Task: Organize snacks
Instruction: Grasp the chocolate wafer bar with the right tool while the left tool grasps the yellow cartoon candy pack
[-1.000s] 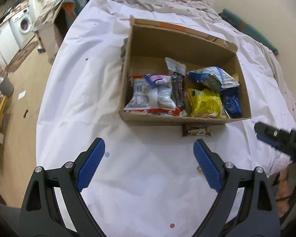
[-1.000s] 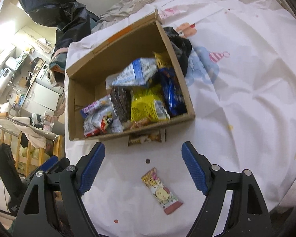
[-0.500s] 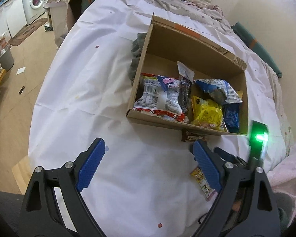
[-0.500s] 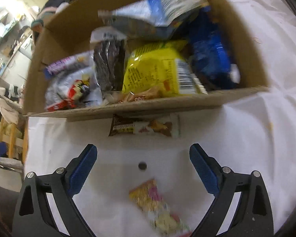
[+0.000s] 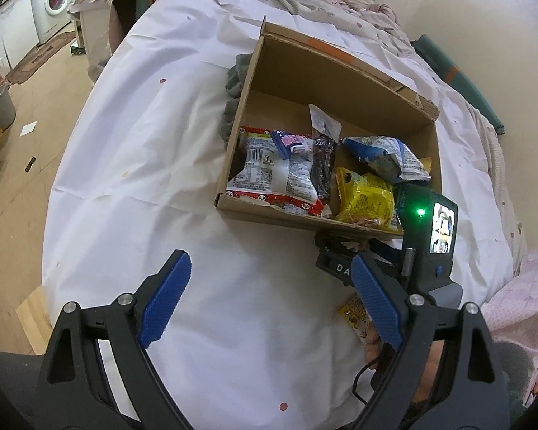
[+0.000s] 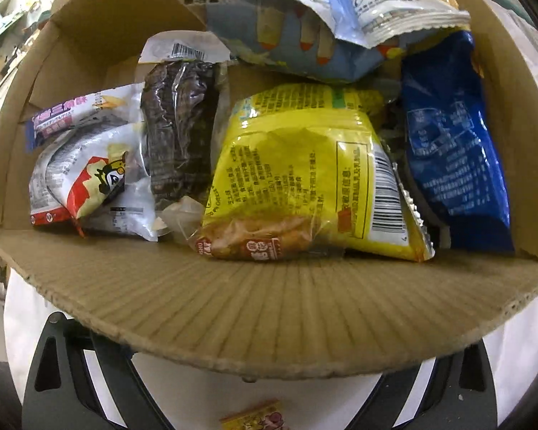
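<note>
White sheet (image 5: pixel 132 165) holds cardboard box (image 5: pixel 269 215); left gripper (image 5: pixel 269 304) hovers w/ jaws wide, empty. Right gripper (image 5: pixel 355 251) is closing at box front, pads hidden; it should pinch the brown bar underneath, not cardboard.

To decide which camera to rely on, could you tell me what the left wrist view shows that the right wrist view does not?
Only the left wrist view: a washing machine, a grey cloth beside the cardboard box, and the left gripper, jaws open. Only the right wrist view: a dark blue packet. Both: that box, the yellow packet, the small snack on the sheet.
</note>
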Demonstrator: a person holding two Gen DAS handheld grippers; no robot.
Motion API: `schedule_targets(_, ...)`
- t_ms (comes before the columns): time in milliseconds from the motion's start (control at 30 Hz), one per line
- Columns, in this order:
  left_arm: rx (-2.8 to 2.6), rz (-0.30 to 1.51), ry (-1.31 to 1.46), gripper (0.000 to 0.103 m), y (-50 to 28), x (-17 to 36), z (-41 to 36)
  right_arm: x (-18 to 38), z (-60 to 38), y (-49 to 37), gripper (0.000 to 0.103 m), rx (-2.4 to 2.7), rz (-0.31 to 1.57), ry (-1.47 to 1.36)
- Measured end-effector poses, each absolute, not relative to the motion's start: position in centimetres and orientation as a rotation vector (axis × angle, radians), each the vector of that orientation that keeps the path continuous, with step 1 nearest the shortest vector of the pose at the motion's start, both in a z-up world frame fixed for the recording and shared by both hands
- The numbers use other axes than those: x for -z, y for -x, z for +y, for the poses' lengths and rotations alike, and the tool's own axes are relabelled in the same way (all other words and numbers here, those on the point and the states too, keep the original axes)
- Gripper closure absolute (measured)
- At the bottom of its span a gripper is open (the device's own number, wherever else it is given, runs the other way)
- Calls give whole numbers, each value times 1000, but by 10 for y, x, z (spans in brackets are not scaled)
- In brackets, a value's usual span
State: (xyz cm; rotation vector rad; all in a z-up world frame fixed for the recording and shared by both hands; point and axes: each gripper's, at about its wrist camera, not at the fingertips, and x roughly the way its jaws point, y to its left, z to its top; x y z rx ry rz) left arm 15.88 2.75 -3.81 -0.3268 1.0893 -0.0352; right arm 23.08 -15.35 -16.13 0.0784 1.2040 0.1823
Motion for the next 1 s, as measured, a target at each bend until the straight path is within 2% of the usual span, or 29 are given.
schedule_targets(100,29,1087,334,14,-160,38,29,159,-151,-229,26,-210,1218,-70)
schedule_targets(233,22,1075,341,14,-160,35,30,152,-163,-217,32,-244,1230,-99)
schedule_targets(500,-11,1096,333,14,-161,43,26,94,-201,-179,33,-327,1242,-250)
schedule_targets(733,33,1244,399,14,-152,72,-8,42,-261,-146,33,-316,1148,-308)
schedule_targets(767,30,1270,401,15,-151,78,-17,41,-270,-145,33,-307,1129,-330)
schedule_targets(833,24,1326,406,26,-149,92,-37,44,-282,-148,33,-283,1103,-366)
schedule_targets(900,38,1378,404,31,-149,107,-64,44,-290,-150,33,-232,1072,-404)
schedule_targets(1000,63,1411,373,32,-147,120,-96,43,-287,-158,33,-201,1037,-379)
